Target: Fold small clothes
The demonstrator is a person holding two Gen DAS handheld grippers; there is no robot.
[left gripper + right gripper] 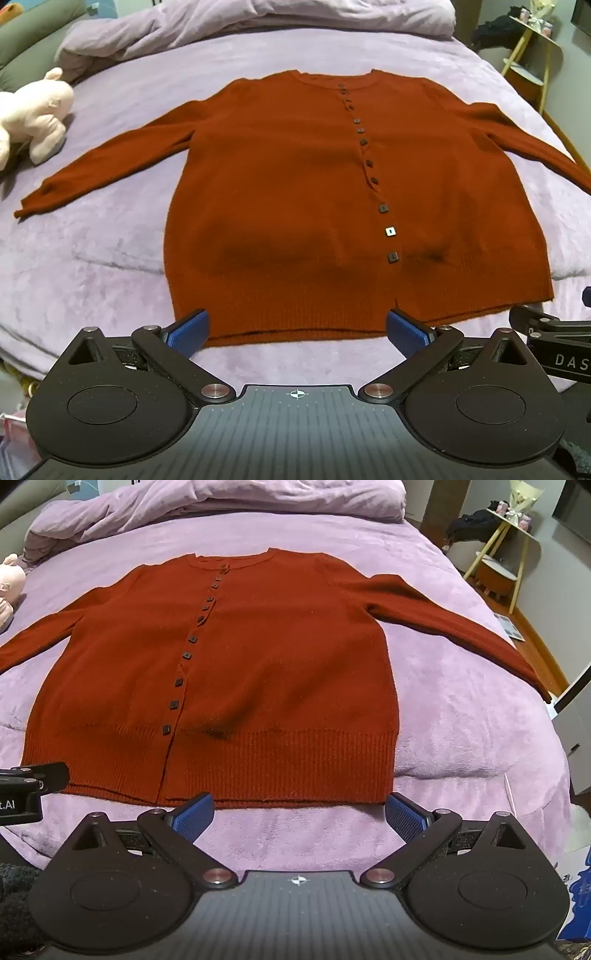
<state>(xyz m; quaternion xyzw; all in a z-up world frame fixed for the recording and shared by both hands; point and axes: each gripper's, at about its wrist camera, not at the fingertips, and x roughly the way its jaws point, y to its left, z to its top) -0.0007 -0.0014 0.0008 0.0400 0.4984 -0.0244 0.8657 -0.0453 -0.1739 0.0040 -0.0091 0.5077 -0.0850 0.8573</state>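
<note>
A rust-red buttoned cardigan [280, 192] lies flat and face up on the lilac bed, sleeves spread out to both sides, hem toward me. It also shows in the right wrist view [258, 672]. My left gripper [297, 332] is open and empty, hovering just before the hem's left half. My right gripper [299, 812] is open and empty, just before the hem's right half. Part of the right gripper shows at the left view's right edge [554, 347], and part of the left gripper shows in the right view [26, 790].
A pink plush toy [33, 118] lies on the bed beyond the left sleeve. A crumpled lilac duvet [236, 22] lies at the head of the bed. A yellow-legged side table [506, 535] stands off the bed's right side.
</note>
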